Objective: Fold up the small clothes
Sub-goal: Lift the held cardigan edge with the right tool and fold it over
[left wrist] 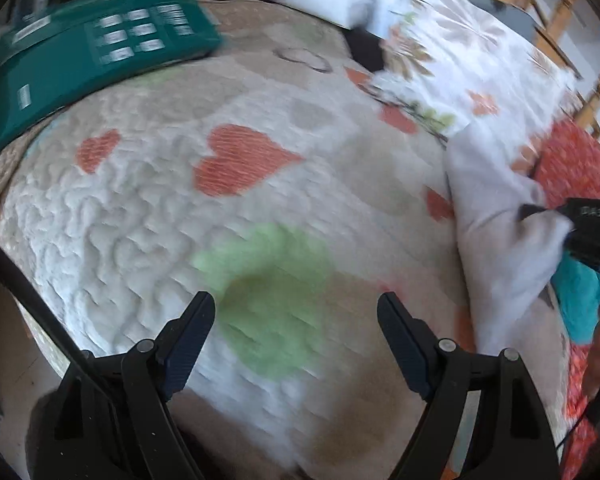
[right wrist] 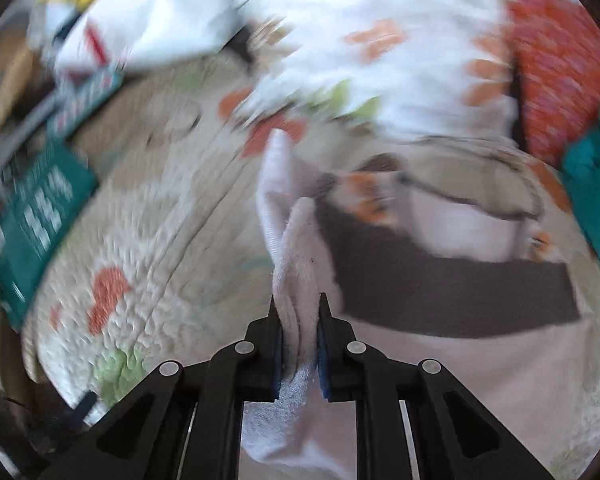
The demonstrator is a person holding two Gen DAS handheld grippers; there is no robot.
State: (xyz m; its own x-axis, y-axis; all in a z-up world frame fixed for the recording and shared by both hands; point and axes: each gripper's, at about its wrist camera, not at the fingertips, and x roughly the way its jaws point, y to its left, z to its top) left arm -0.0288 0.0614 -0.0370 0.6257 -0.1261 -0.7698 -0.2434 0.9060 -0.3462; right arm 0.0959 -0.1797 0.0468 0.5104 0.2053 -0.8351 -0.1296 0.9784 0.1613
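Right wrist view: our right gripper [right wrist: 299,320] is clamped on a bunched white cloth [right wrist: 290,240], held just above the quilted bed [right wrist: 148,216]. We're at the pick-up step. Our left gripper [left wrist: 296,312] hangs apart, empty; next it should catch an opposite edge. Teal box [left wrist: 92,48] lies beyond.

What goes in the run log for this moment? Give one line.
right tool: shut on white cloth | left tool: open, holding nothing, above quilt

Heart-patterned quilted bed cover [left wrist: 148,208] under green box [left wrist: 80,52], floral pillow [left wrist: 460,64], probably clothes.
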